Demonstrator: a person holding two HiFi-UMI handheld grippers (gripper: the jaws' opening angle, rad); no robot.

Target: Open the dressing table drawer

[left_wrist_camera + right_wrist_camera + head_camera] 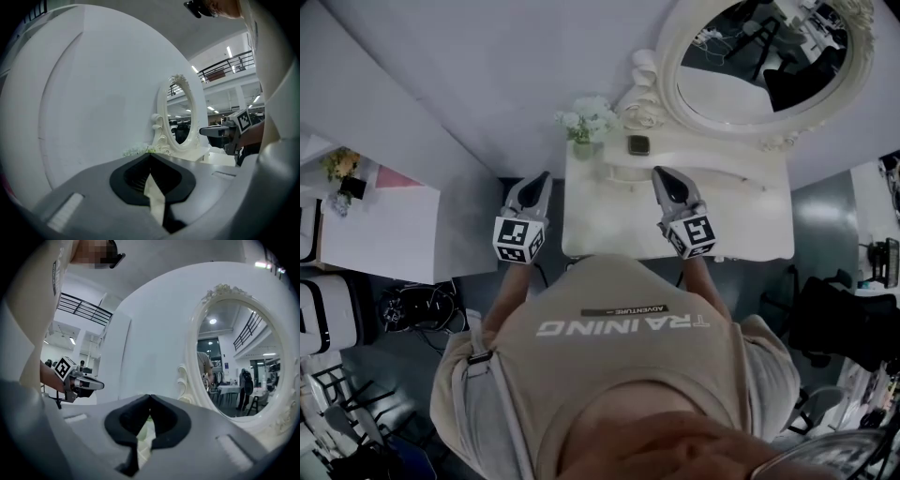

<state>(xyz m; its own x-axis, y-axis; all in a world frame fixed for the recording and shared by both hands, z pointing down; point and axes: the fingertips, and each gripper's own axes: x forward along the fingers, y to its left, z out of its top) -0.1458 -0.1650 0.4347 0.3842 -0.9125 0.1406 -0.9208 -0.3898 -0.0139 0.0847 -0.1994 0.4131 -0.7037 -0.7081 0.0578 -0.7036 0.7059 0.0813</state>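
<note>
The white dressing table (750, 225) stands against the wall, with an oval mirror (764, 56), a vase of white flowers (586, 120) and a small dark object (638, 145) on top. Its drawer is hidden below the tabletop's front edge and my body. My left gripper (542, 178) hangs just off the table's left edge, jaws together and empty. My right gripper (659, 173) is over the tabletop's front middle, also shut with nothing held. In the left gripper view the closed tips (150, 155) point level at the mirror (180, 119). The right gripper view shows its closed tips (150, 397) beside the mirror (234, 366).
A white side table (375, 230) with a small flower pot (342, 164) stands at the left. Cables (417, 305) lie on the floor below it. A black chair (844, 319) is at the right. The wall runs behind the dressing table.
</note>
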